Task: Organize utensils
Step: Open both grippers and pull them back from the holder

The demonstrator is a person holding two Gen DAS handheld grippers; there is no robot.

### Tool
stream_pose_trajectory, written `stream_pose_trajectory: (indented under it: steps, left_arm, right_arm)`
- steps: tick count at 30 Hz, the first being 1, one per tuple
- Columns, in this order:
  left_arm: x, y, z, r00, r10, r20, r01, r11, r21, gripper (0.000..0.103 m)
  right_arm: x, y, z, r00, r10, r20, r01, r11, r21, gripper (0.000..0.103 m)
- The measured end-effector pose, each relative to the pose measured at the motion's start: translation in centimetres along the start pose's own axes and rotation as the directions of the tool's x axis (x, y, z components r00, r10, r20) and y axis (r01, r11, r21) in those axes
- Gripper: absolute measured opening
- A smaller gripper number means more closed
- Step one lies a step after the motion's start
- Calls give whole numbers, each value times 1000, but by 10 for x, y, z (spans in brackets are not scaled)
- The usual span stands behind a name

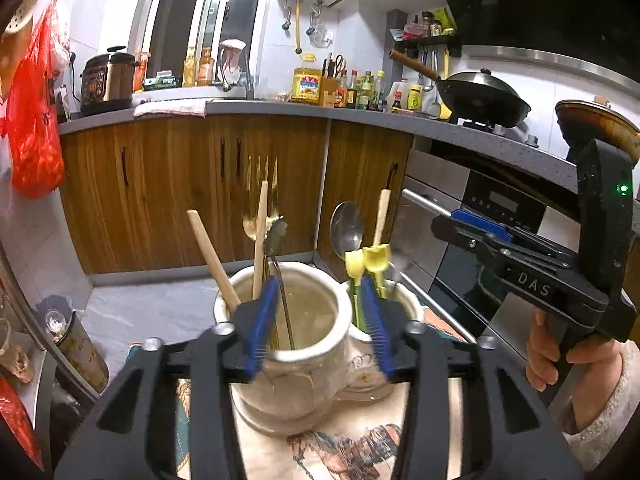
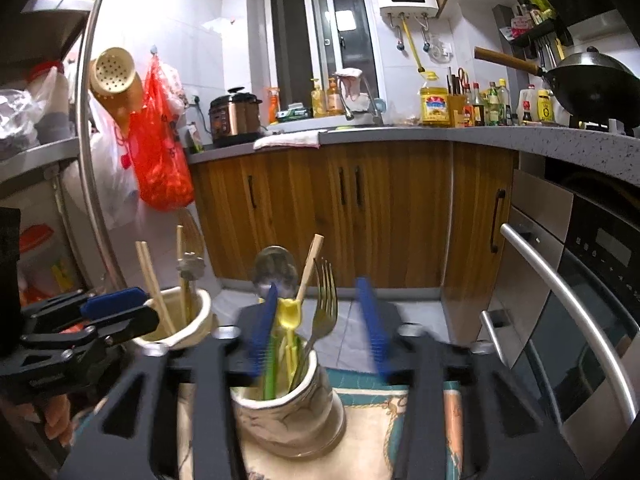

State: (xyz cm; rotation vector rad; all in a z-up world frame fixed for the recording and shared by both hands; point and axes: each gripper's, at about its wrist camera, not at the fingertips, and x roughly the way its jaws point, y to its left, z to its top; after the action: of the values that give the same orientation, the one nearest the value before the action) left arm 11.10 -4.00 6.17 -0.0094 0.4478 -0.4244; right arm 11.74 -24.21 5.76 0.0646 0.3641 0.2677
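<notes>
Both tools stand open and empty over two cream ceramic utensil pots on the patterned cloth of the bench. The left tool (image 1: 316,320) straddles the pot (image 1: 280,360) holding wooden chopsticks (image 1: 212,256); the right tool (image 2: 320,328) faces the pot (image 2: 288,412) with a steel fork (image 2: 325,304) and spoon. The sorting looks nearly done; next likely comes withdrawing or choosing a misplaced utensil.

Both my wrist cameras look forward and slightly down, close over the two ceramic holders (image 1: 288,344) (image 2: 292,412), sharing the wooden cabinets (image 1: 192,184) (image 2: 320,208) at twelve o'clock.
</notes>
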Motion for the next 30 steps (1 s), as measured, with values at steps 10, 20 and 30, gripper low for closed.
stream_pose_trajectory:
  steps: [10, 20, 30]
  left_arm:
    - [-63, -10, -28, 992, 121, 26, -122, 991, 51, 97]
    - [-82, 0, -77, 972, 223, -73, -223, 975, 11, 97]
    - [-88, -13, -91, 962, 273, -16, -271, 960, 69, 97]
  right_arm:
    - [-43, 14, -45, 996, 4, -87, -5, 1000, -9, 93]
    - [-76, 26, -89, 995, -76, -71, 72, 996, -58, 98]
    - [-83, 35, -96, 995, -72, -64, 66, 994, -86, 98]
